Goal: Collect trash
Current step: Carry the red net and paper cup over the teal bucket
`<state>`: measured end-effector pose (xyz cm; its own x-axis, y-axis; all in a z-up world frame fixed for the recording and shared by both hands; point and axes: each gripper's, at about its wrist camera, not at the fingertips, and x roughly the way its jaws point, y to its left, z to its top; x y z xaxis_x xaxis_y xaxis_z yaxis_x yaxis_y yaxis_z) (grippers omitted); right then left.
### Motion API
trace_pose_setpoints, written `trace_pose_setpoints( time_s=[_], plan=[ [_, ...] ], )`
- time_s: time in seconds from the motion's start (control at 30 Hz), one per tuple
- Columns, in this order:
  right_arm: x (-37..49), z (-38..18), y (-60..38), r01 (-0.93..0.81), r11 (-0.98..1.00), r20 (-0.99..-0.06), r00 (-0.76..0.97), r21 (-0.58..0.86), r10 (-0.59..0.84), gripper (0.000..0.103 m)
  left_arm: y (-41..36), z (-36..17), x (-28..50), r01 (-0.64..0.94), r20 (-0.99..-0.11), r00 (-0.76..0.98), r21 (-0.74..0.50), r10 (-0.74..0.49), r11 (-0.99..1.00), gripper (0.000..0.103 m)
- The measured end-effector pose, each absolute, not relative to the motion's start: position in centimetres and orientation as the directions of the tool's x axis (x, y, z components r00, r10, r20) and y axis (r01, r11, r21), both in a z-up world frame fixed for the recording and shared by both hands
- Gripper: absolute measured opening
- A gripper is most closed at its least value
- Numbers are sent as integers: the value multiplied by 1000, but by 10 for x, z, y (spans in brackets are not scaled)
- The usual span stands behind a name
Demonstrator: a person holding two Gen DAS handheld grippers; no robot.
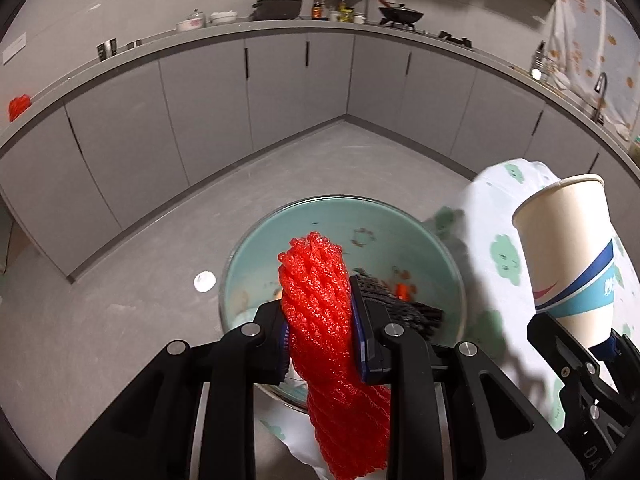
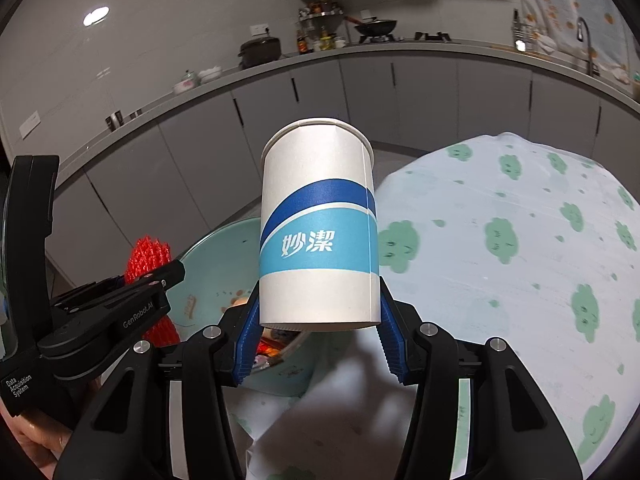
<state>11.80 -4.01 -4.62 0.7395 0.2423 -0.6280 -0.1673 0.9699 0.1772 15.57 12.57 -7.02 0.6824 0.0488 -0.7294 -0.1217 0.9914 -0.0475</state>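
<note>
The left gripper (image 1: pixel 320 328) is clenched on a red foam net sleeve (image 1: pixel 320 312); both blue pads press into its sides, and the sleeve stands roughly upright, projecting above and below the jaws. The right gripper (image 2: pixel 318 332) is clenched on the base of a paper cup (image 2: pixel 318 232); the cup is white with a blue band and white lettering, mouth up, tilted slightly. Both items are held in the air, clear of any surface.

Directly beyond the left jaws stands a bin with a pale green liner (image 1: pixel 280 232). It contains a black net piece (image 1: pixel 400 304) and small orange scraps. The bin stands just beside the edge of a table covered with a white cloth printed with green clouds (image 2: pixel 500 216). The cup is held above that edge. Grey floor and grey cabinets (image 1: pixel 208 96) lie behind.
</note>
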Motion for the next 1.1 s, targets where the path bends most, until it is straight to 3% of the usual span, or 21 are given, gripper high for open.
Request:
trace_pose_setpoints(
  time_s=[1.1],
  plan=[
    [185,-95,5,-237,959,-754,599,153,268,52,154,-114,206,-144,-803,594,-49,47,988,24]
  ],
)
